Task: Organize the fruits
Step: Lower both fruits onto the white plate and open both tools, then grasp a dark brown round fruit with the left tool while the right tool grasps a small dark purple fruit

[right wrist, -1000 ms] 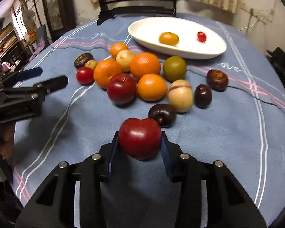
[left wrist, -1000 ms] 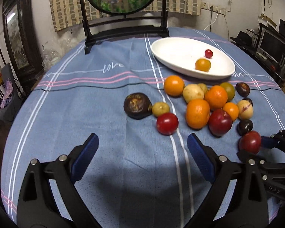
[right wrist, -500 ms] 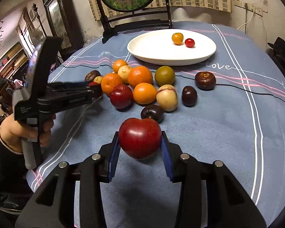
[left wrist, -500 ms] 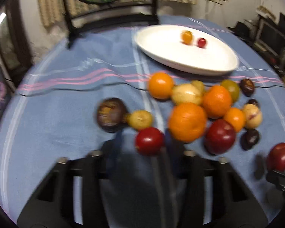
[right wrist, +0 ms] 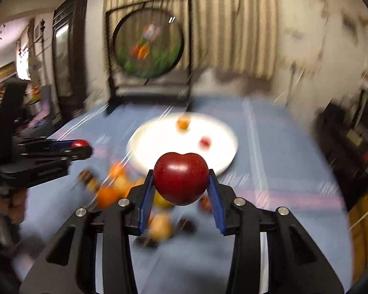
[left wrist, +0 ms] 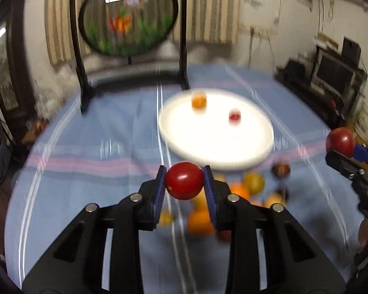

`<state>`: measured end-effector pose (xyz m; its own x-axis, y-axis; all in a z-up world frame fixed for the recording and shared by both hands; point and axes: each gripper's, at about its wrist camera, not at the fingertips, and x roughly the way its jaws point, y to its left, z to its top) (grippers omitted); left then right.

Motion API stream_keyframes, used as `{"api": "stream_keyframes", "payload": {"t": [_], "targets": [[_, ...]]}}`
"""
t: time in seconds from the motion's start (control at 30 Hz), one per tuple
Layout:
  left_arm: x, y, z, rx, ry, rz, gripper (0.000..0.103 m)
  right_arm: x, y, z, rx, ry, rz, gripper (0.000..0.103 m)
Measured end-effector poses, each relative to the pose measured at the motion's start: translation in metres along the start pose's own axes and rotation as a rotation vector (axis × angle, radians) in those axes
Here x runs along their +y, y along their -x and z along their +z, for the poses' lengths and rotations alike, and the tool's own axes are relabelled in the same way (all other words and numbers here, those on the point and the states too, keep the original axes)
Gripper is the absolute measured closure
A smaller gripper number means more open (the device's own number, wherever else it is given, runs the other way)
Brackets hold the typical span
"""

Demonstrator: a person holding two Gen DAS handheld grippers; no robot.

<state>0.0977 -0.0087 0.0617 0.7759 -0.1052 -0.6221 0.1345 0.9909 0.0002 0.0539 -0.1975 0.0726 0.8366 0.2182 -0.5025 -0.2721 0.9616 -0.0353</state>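
Gripping a small red tomato [left wrist: 184, 180] between its blue pads [left wrist: 159, 191], the left gripper [left wrist: 184, 183] has its fingers drawn in tight on either side of the fruit, which sits lifted clear of the cloth, on the near side of the white plate [left wrist: 216, 152]. Over on the right, the right gripper [right wrist: 181, 183] is clamped just the same on a dark red apple [right wrist: 181, 178], blue pads [right wrist: 214, 198] pressed against both flanks, dimpled top facing up, and it too hangs on the near side of the white plate [right wrist: 159, 156]. From the left wrist view that apple [left wrist: 340, 142] shows up to the right of the plate, with the right gripper [left wrist: 346, 152] behind it; from the right wrist view the tomato [right wrist: 80, 143] peeks out at the tip of the left gripper [right wrist: 82, 147], to the left of the plate. On the plate itself lie an orange-yellow fruit [left wrist: 199, 101] toward the far rim and a little red fruit [left wrist: 234, 116] just to its right, the two apart. Nearer than the plate, a blurred heap of loose fruits [left wrist: 243, 193] rests on the blue striped tablecloth [left wrist: 90, 147], oranges and darker pieces smeared together. Beyond the plate stands a round painted screen in a black frame [left wrist: 127, 22].
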Motion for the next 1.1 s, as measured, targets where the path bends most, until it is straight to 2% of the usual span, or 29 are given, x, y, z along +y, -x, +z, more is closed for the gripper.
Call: {"api": "stream_keyframes", "payload": {"t": [0.07, 0.1, 0.23, 0.33, 0.5, 0.67, 0.7, 0.77, 0.87, 1.1], "targets": [[-0.006, -0.013, 0.016, -0.043, -0.008, 0.028, 0.072, 0.0, -0.02, 0.007, -0.011, 0.008, -0.021, 0.061], [-0.01, -0.029, 0.024, -0.045, -0.016, 0.047, 0.072, 0.0, -0.038, 0.01, 0.019, 0.006, -0.01, 0.061], [-0.019, -0.082, 0.035, 0.049, -0.014, 0.05, 0.072, -0.004, -0.105, 0.007, 0.179, -0.025, 0.021, 0.061], [-0.022, -0.113, 0.033, 0.103, -0.012, 0.035, 0.072, -0.005, -0.135, 0.003, 0.244, -0.025, 0.028, 0.061], [-0.021, -0.146, 0.03, 0.161, 0.005, 0.038, 0.072, -0.007, -0.16, 0.001, 0.297, -0.025, 0.023, 0.061], [-0.02, -0.153, 0.025, 0.167, 0.005, 0.051, 0.071, -0.005, -0.169, 0.001, 0.312, -0.005, 0.022, 0.061], [-0.021, -0.155, 0.025, 0.17, 0.003, 0.058, 0.069, -0.006, -0.171, 0.002, 0.316, 0.0, 0.016, 0.061], [-0.021, -0.156, 0.027, 0.177, 0.005, 0.074, 0.031, -0.003, -0.176, 0.004, 0.322, 0.022, 0.008, 0.055], [-0.018, -0.141, 0.034, 0.118, 0.021, 0.078, 0.028, -0.003, -0.171, 0.008, 0.288, 0.04, -0.023, 0.046], [-0.01, -0.102, 0.032, 0.076, -0.011, 0.086, 0.019, -0.023, -0.123, 0.008, 0.233, -0.055, 0.0, 0.046]]}}
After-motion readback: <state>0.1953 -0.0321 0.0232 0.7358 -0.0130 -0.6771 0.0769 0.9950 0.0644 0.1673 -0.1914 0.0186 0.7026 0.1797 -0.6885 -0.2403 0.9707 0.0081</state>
